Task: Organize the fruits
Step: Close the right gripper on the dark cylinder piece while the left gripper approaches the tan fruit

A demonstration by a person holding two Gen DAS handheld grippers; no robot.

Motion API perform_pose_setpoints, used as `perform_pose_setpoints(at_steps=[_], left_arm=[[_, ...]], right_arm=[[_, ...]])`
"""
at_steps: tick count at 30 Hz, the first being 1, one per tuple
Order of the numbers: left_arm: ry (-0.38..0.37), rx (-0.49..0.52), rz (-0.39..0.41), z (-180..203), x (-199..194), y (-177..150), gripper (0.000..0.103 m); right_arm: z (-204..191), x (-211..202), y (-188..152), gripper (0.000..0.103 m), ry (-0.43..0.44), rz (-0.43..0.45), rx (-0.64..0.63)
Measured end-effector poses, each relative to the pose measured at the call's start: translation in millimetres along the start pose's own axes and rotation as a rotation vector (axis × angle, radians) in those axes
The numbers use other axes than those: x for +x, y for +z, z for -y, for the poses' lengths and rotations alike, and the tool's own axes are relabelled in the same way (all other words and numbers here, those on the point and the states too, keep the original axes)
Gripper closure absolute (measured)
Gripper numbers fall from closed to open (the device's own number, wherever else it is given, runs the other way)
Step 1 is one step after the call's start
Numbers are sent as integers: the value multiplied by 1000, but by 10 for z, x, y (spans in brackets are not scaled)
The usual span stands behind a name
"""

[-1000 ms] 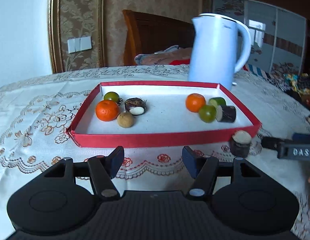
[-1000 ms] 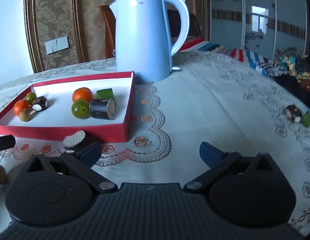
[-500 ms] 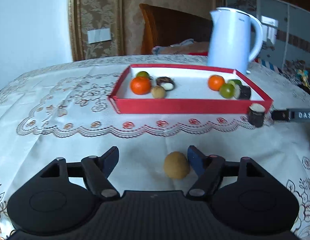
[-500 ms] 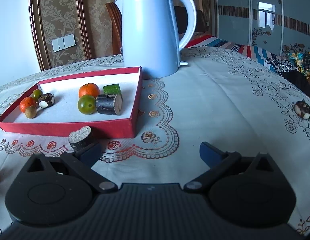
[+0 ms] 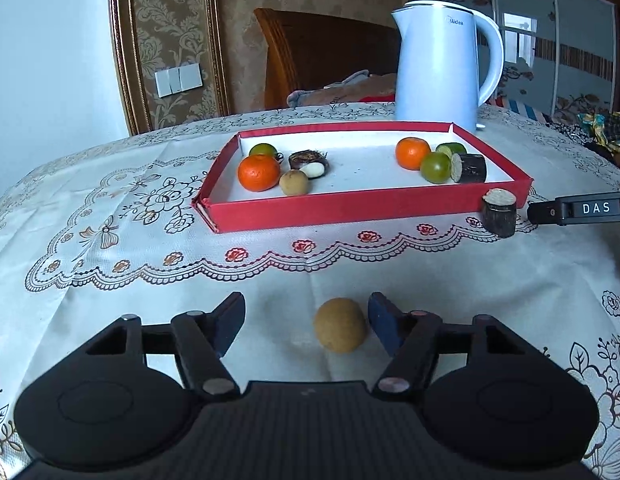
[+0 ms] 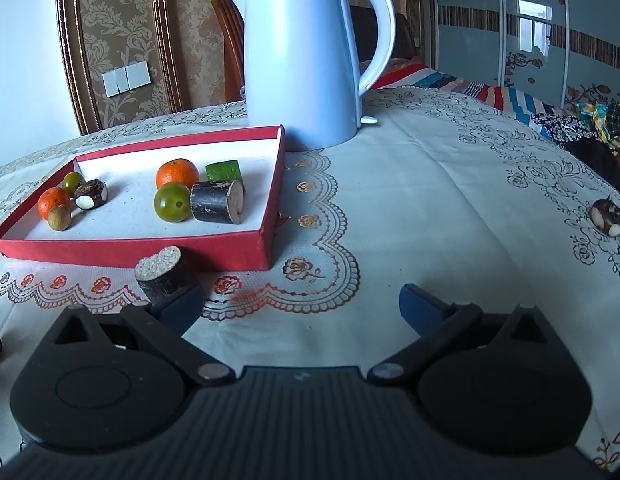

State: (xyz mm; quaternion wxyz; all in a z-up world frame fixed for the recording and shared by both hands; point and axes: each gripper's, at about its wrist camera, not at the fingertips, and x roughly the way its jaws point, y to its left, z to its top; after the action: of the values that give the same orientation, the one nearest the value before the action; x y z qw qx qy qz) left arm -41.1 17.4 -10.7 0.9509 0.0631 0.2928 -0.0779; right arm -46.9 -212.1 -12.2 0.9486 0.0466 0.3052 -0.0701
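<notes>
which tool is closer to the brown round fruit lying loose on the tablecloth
Left. The left tool is open with the brown round fruit between its fingers, near the right one. The right tool is off beside the dark cane piece.

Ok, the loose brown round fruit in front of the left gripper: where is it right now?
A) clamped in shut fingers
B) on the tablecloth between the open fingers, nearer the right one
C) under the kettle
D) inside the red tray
B: the brown round fruit lies on the tablecloth between the open left gripper fingers, closer to the right one, untouched.

Red tray (image 5: 361, 210), white kettle (image 5: 441, 68), floral lace tablecloth (image 5: 110, 240).
</notes>
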Motion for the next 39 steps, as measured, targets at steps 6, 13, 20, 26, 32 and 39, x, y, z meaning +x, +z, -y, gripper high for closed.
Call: perform_pose_setpoints(at_steps=[6,13,20,26,32,39], left_arm=[[25,2,-33,67,119,48,49],[3,-22,-35,40,118,44,54],[-14,-25,-30,35,107,36,62],[-20,-35,-31,20,104,35,62],[-21,-38,-31,9,107,40,61],[41,-62,-17,-30,167,115,62]], right_arm=[[-9,-35,-2,0,14,20,-8],[-10,-52,-2,0,10,30,-8],[-93,-148,-30,0,58,50,-36],[-324,-160,-42,0,74,44,-90],[-497,-107,2,0,59,45,-119],[-587,-36,20,6,33,42,-127]])
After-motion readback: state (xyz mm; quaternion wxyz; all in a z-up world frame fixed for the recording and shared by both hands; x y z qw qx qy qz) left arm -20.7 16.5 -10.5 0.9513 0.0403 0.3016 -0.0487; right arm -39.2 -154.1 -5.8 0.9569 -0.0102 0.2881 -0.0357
